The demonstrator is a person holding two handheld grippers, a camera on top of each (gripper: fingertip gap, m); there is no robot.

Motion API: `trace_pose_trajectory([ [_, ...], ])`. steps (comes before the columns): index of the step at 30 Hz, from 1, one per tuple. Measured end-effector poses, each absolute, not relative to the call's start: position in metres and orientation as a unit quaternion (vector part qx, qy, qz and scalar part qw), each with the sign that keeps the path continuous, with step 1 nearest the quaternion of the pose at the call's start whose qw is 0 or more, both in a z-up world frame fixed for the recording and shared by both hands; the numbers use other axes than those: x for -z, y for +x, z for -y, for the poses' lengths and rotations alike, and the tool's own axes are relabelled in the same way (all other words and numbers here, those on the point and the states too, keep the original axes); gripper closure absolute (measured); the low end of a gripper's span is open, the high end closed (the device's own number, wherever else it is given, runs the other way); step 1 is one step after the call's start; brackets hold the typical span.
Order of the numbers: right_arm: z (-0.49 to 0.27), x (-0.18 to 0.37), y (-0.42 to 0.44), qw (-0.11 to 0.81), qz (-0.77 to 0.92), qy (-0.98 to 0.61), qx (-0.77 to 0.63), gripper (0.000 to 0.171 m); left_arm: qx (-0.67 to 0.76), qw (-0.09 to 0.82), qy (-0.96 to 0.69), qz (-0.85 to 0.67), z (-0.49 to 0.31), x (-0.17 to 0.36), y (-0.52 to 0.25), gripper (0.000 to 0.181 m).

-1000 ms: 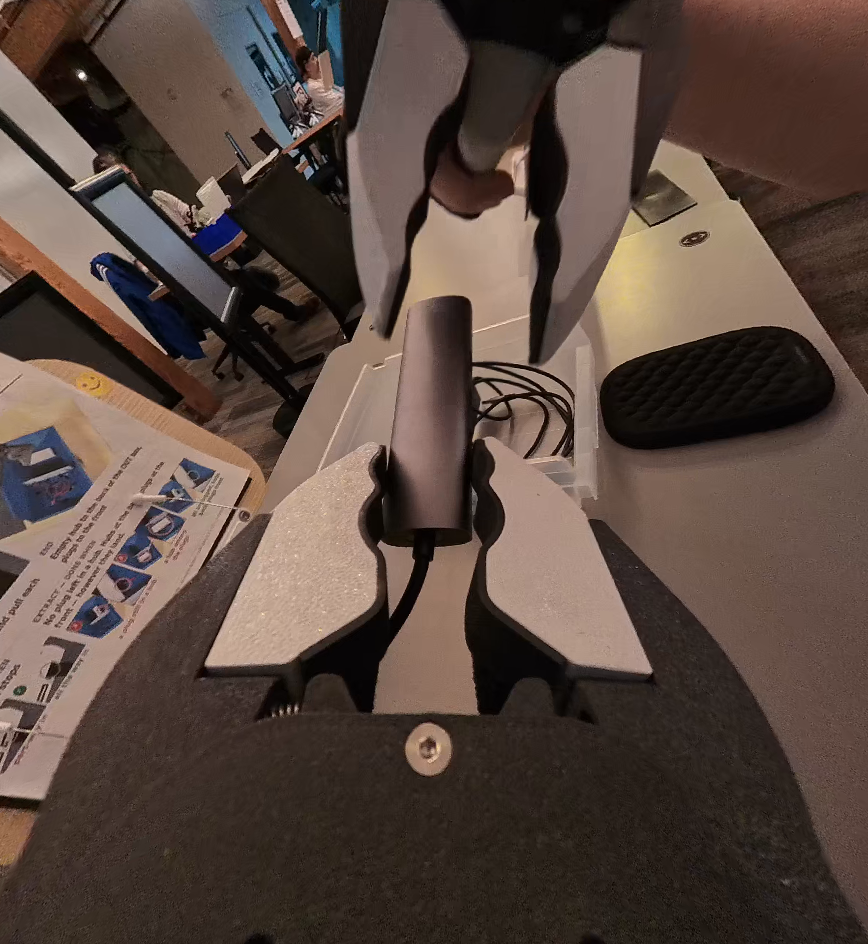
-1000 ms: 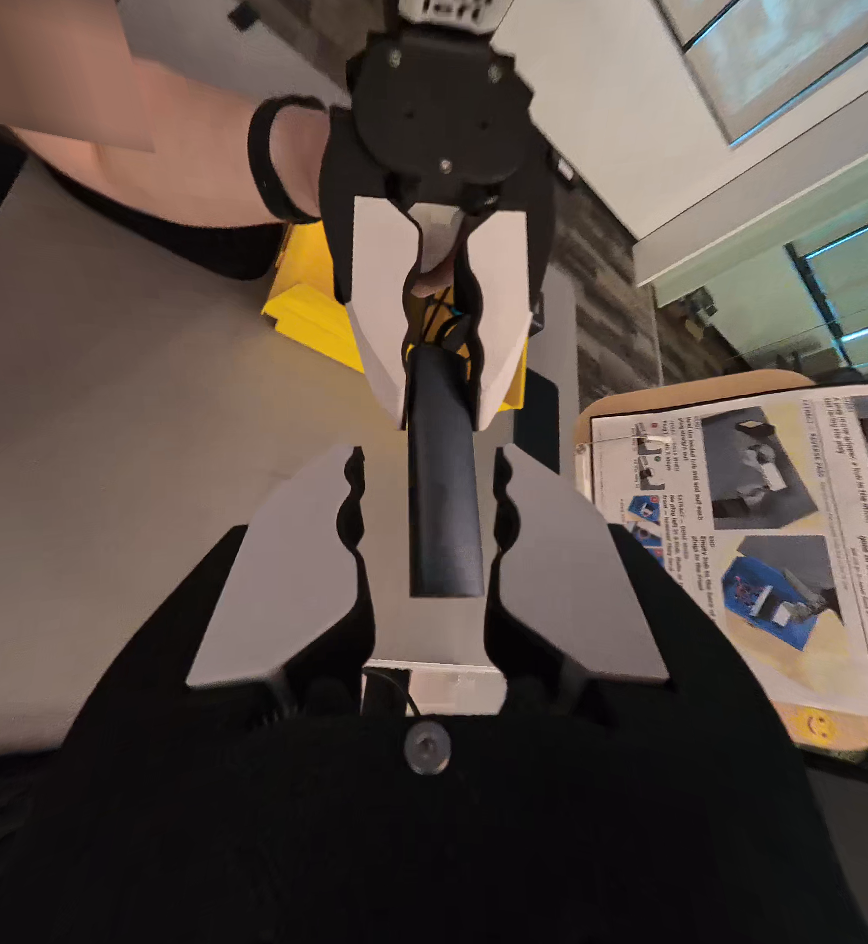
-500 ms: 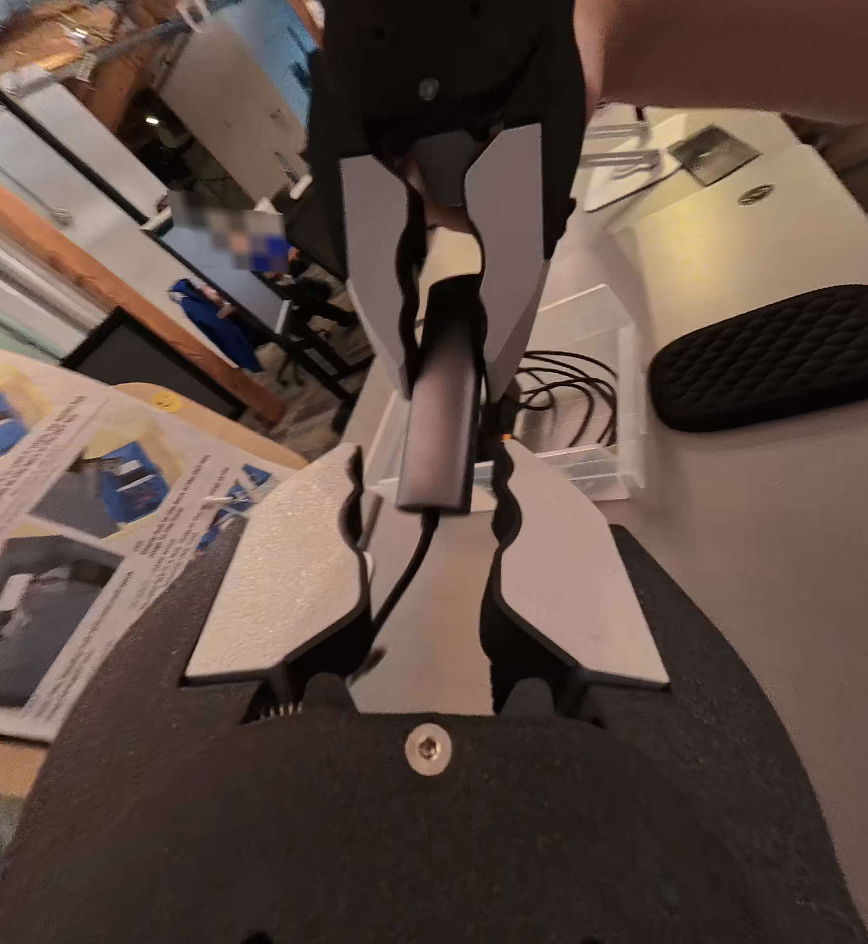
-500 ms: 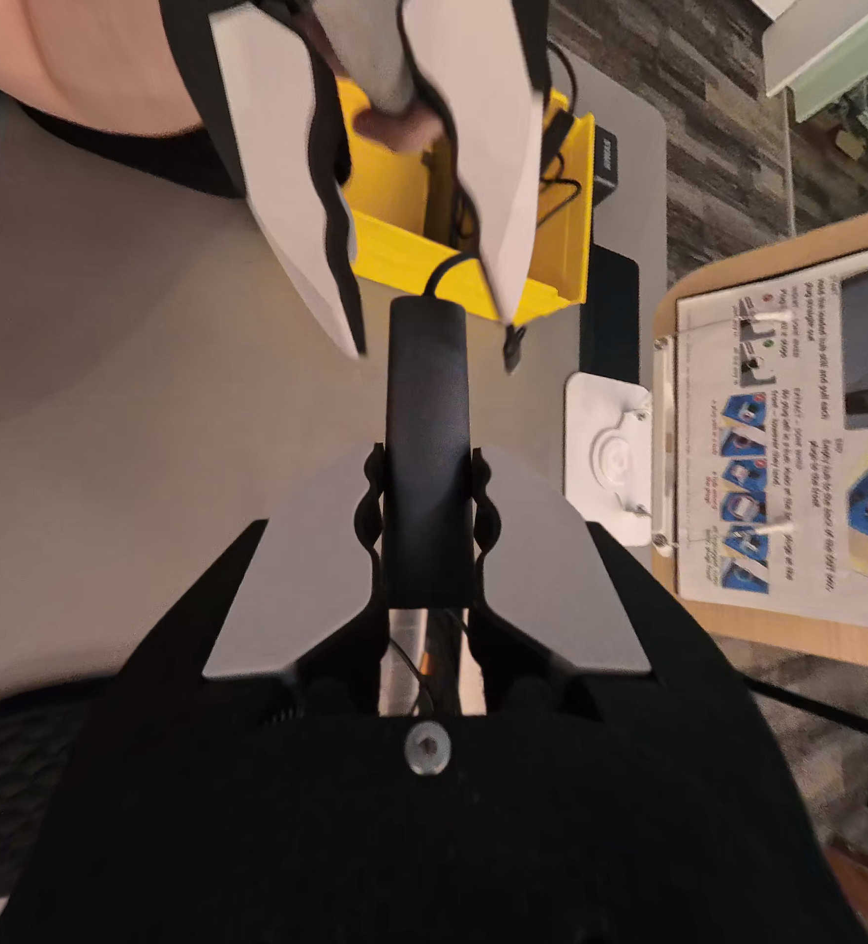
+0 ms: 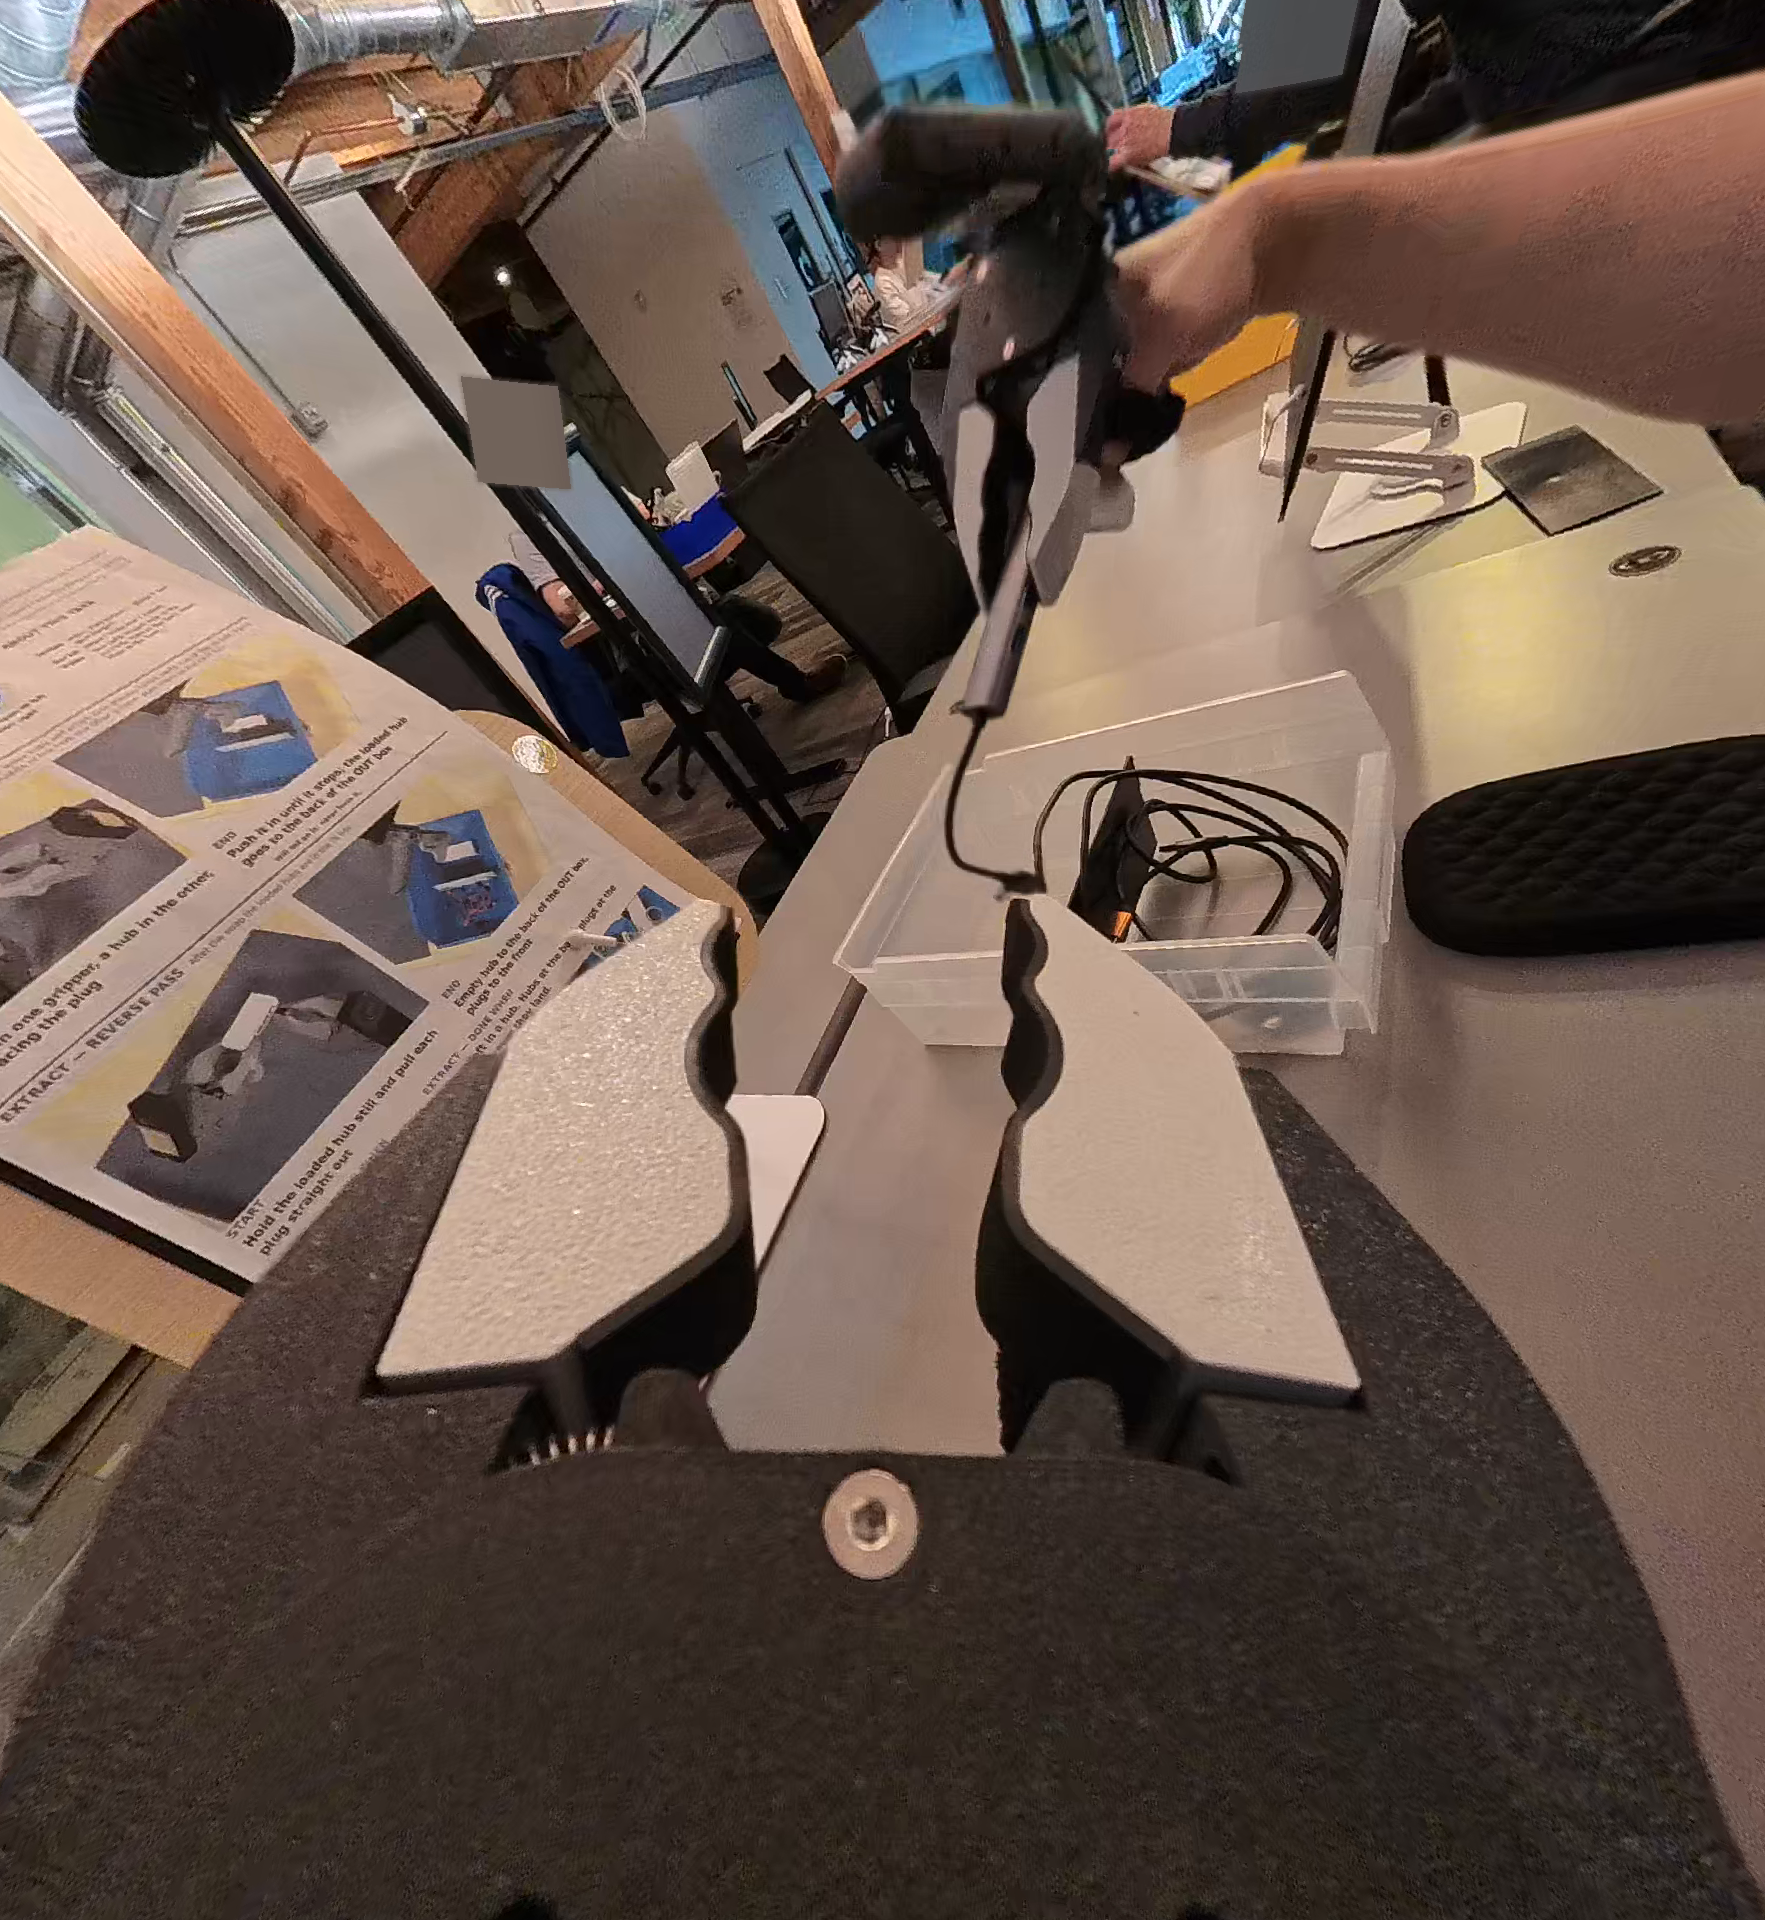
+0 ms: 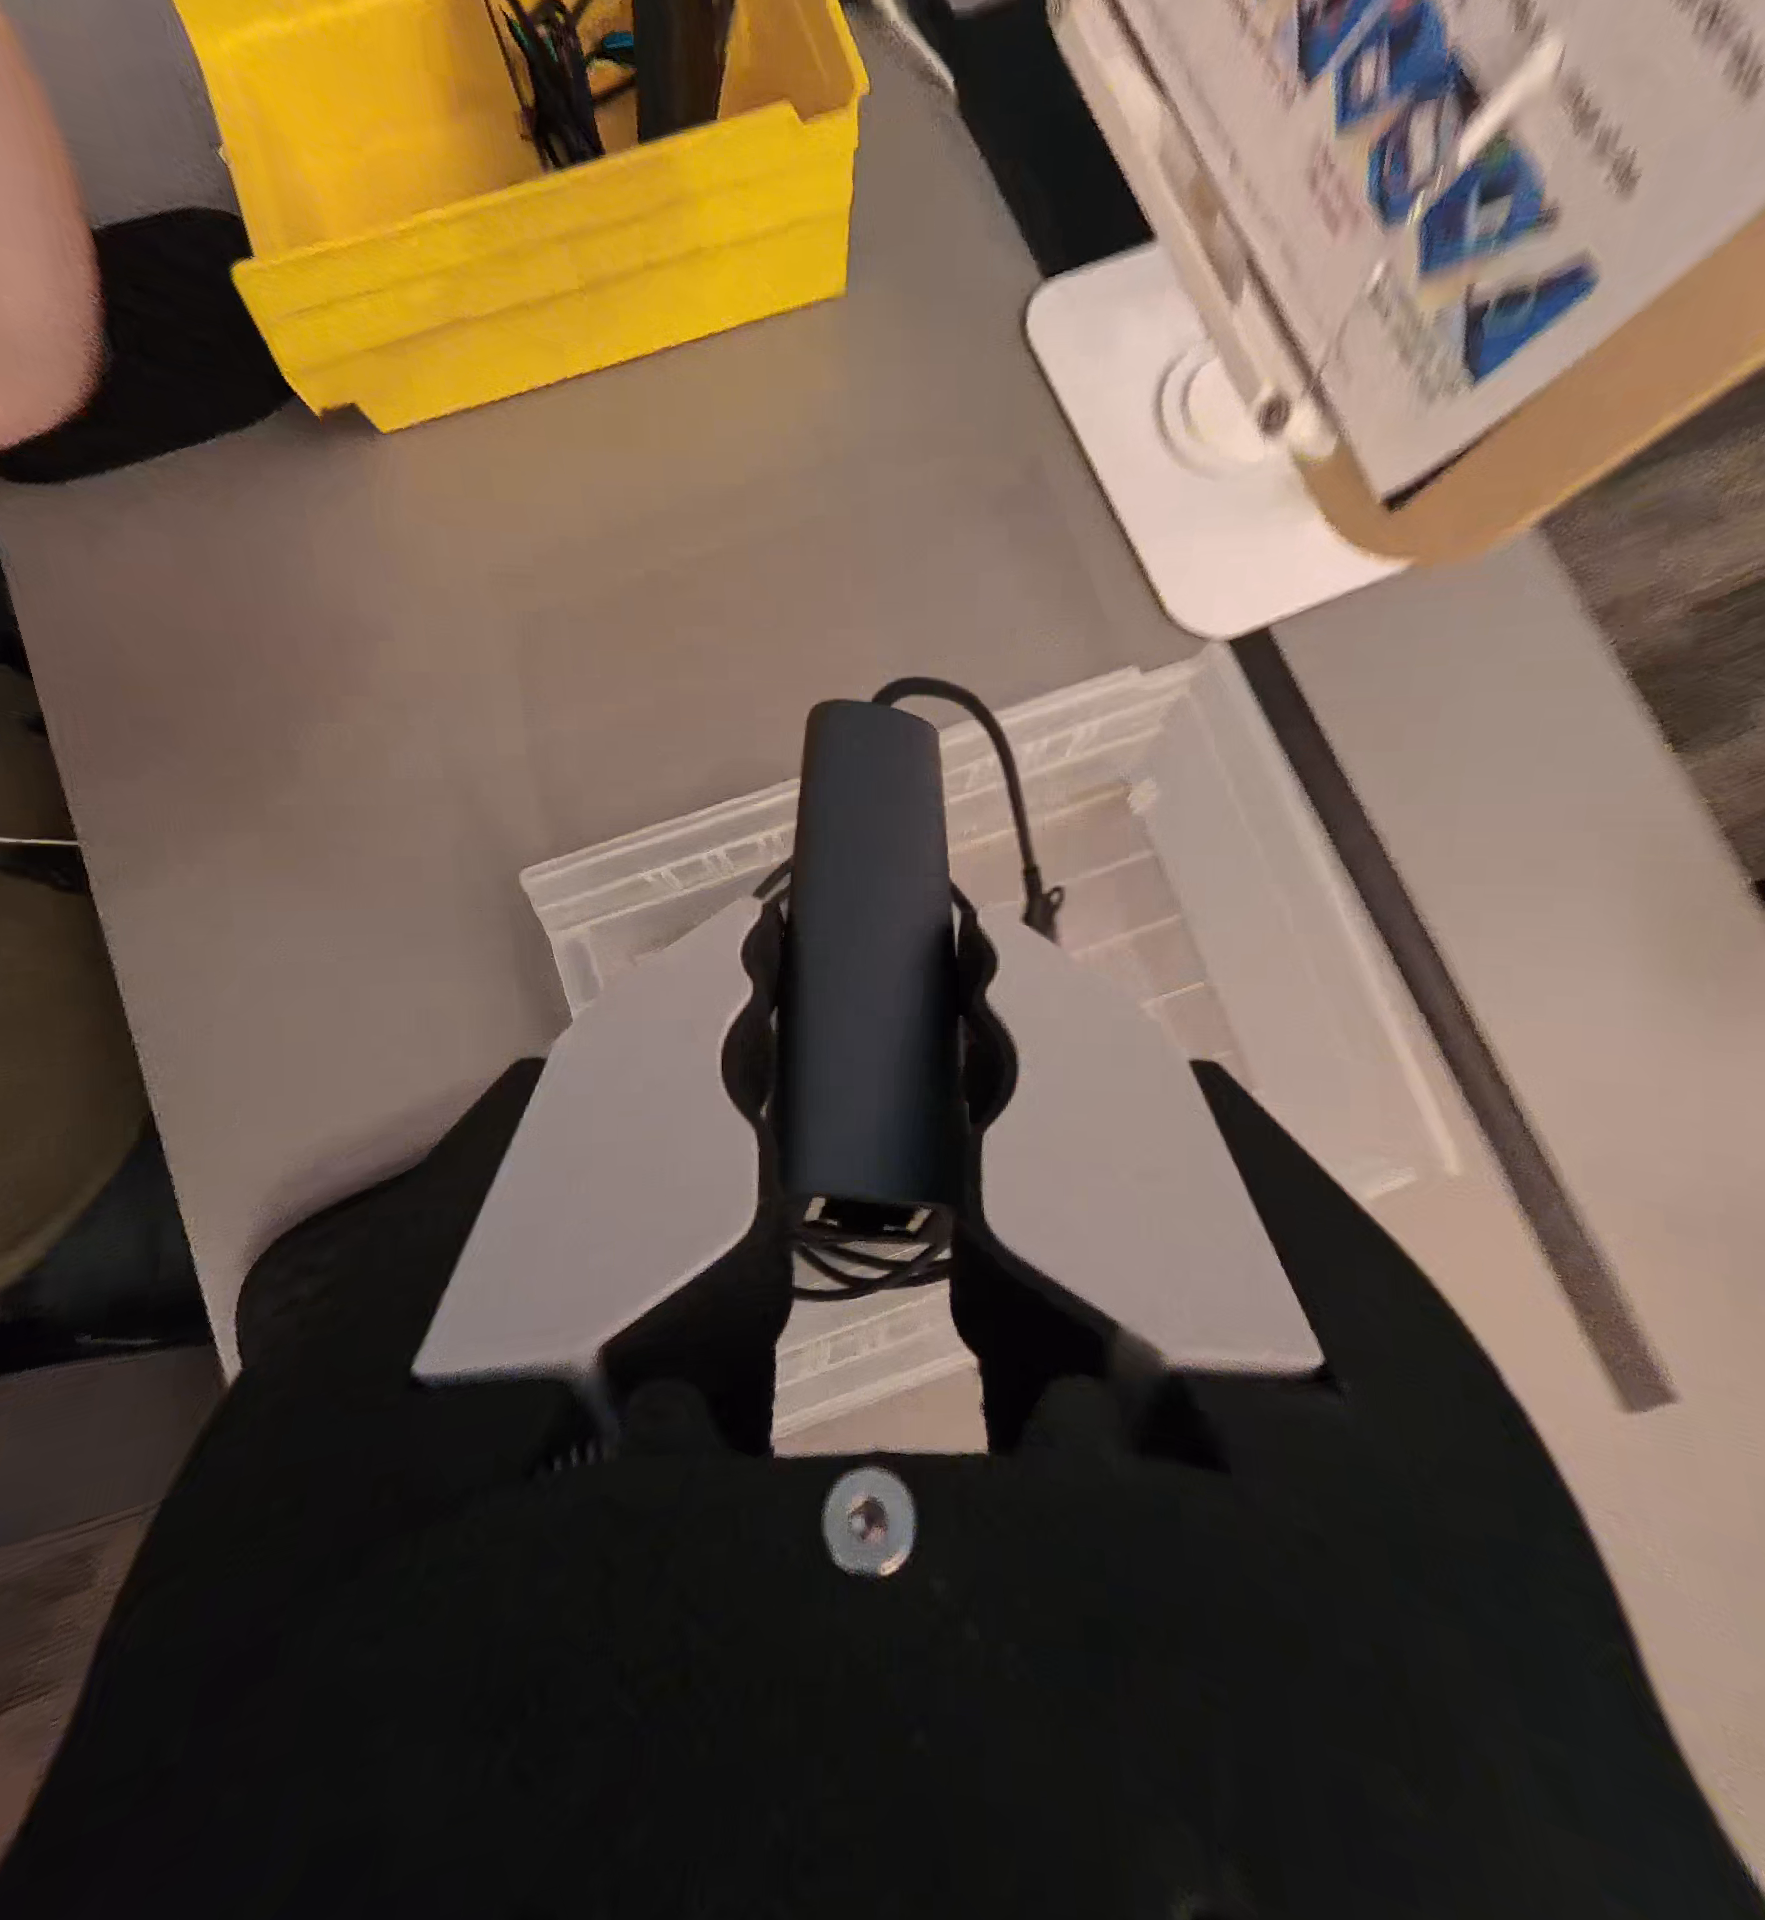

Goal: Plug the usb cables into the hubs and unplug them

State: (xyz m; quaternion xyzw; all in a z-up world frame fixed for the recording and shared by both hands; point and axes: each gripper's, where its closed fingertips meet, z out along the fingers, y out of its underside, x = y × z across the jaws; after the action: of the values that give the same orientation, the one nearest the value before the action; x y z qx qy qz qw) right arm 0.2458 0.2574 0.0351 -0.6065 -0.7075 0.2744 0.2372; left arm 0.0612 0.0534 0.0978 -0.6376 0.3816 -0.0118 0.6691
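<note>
In the right wrist view my right gripper [image 6: 862,925] is shut on a dark grey hub [image 6: 867,956], held lengthwise between the fingers above a clear plastic bin [image 6: 649,894]. The hub's short black cable [image 6: 1008,790] curls off its far end with the plug hanging free. In the left wrist view my left gripper [image 5: 867,925] is open and empty over the grey table [image 5: 1584,1247]. Farther off there, the right gripper [image 5: 1023,499] holds the hub [image 5: 997,644] tilted, its cable dangling over the clear bin [image 5: 1273,982], which holds black cables [image 5: 1242,831].
A yellow bin [image 6: 545,208] with cables stands at the far end of the table. A black padded wrist rest [image 5: 1626,842] lies right of the clear bin. An instruction sheet on a board [image 5: 182,883] stands at the left on a white stand base [image 6: 1169,416]. A person's arm [image 5: 1532,229] reaches across. Some 30 cm of space lies between my two pairs of fingers.
The hub has passed from my left gripper to my right. The left opened and drew back; the right shut on the hub and carried it over the clear bin.
</note>
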Motion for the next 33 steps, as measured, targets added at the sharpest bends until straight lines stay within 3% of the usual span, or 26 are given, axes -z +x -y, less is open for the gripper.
trace_pose_trajectory([
  [13, -0.328, 0.123, 0.227, 0.040, 0.701, -0.660, -0.268, 0.136, -0.013, 0.631, -0.674, -0.383, -0.075, -0.072, 0.059, 0.133],
  [22, -0.340, 0.118, 0.229, 0.074, 0.717, -0.646, -0.251, 0.137, -0.009, 0.636, -0.678, -0.368, -0.078, -0.074, 0.050, 0.133],
  [25, -0.346, 0.084, 0.237, 0.136, 0.706, -0.653, -0.237, 0.136, -0.022, 0.648, -0.677, -0.348, -0.074, -0.083, 0.037, 0.133],
  [28, -0.335, 0.020, 0.234, 0.290, 0.673, -0.635, -0.243, 0.137, -0.046, 0.663, -0.682, -0.305, -0.065, -0.098, 0.010, 0.133],
  [33, -0.284, -0.065, 0.235, 0.531, 0.581, -0.572, -0.232, 0.118, -0.063, 0.646, -0.725, -0.229, -0.048, -0.098, -0.043, 0.133],
])
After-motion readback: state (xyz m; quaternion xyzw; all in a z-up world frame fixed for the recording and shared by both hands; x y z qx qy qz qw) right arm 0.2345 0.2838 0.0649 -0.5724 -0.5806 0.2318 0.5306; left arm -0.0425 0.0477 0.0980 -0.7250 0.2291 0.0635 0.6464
